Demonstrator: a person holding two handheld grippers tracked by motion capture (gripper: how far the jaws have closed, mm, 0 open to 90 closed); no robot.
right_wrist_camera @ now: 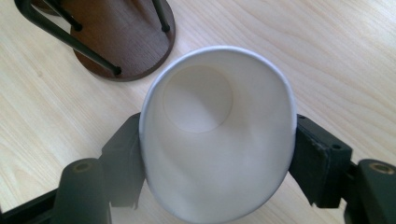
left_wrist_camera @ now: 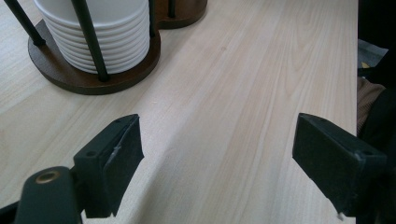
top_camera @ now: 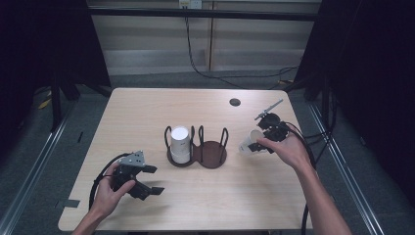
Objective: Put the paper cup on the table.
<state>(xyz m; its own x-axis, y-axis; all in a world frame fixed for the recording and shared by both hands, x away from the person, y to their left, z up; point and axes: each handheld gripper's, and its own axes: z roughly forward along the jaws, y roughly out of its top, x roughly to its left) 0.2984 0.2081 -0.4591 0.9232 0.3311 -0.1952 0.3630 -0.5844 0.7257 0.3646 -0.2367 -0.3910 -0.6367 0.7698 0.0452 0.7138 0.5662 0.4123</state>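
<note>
The right gripper (right_wrist_camera: 217, 154) held a white paper cup (right_wrist_camera: 217, 135) between its fingers (right_wrist_camera: 123, 158), squeezed enough that the rim had gone oval. The cup hung tilted above the tabletop (top_camera: 147, 112), its mouth turned toward the camera, with the empty ring of the wooden cup holder (top_camera: 211, 154) just beyond the fingertips. The left gripper (top_camera: 147, 181) sat low over the tabletop, fingers (left_wrist_camera: 112, 163) spread wide and empty, the stack of cups (top_camera: 179, 144) ahead of them. A harder squeeze would likely crease the thin wall; a looser one could let the slanted cup slip. The rim might also catch an upright rod on entering the ring.
</note>
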